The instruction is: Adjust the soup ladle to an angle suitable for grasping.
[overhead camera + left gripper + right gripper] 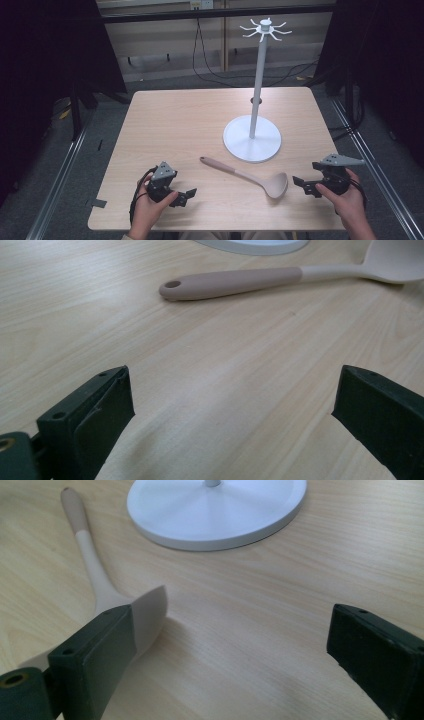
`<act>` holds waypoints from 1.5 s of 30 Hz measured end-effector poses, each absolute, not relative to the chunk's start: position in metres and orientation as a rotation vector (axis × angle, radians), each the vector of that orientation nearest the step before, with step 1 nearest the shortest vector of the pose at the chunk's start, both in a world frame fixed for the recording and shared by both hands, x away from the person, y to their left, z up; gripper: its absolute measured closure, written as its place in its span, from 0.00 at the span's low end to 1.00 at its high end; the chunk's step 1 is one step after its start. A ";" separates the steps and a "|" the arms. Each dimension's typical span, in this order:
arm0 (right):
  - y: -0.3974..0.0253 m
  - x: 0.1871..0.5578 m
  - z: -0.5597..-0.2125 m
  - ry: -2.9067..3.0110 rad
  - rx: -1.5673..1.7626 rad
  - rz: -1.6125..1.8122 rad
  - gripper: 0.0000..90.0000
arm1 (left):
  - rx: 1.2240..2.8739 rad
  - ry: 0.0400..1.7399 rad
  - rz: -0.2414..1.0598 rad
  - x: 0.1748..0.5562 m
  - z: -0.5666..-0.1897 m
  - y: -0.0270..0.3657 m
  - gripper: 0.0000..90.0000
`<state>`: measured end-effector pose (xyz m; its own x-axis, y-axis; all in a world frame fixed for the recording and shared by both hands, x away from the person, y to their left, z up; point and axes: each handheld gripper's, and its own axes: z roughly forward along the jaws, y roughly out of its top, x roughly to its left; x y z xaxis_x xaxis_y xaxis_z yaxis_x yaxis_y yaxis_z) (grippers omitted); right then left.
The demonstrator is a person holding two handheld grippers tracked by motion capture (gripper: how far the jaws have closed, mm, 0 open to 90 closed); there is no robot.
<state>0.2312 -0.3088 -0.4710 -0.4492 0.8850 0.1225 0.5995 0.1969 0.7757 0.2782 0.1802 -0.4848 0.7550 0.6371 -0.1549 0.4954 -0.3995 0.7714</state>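
The ladle [248, 177] lies flat on the bench [175, 120], near the front edge, handle end pointing left, bowl to the right, just in front of the white stand [252, 138]. The left gripper [186, 196] sits low at the front left, fingers spread wide with bare wood between them. The right gripper [306, 185] hovers just right of the ladle's bowl, fingers wide apart too, gripping nothing.
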 end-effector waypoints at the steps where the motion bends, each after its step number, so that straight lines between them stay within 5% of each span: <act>1: -0.307 0.231 -0.471 2.138 1.386 1.115 0.06 | 2.076 0.856 0.213 0.280 -0.485 0.180 0.03; 27: -0.305 0.209 -0.455 2.139 1.359 1.158 0.12 | 2.149 0.779 0.198 0.288 -0.486 0.149 0.04; 39: -0.275 0.225 -0.443 2.206 1.309 1.209 0.08 | 2.154 0.789 0.207 0.286 -0.488 0.152 0.04; 45: -0.250 0.246 -0.436 2.307 1.234 1.162 0.14 | 2.138 0.813 0.228 0.285 -0.486 0.161 0.04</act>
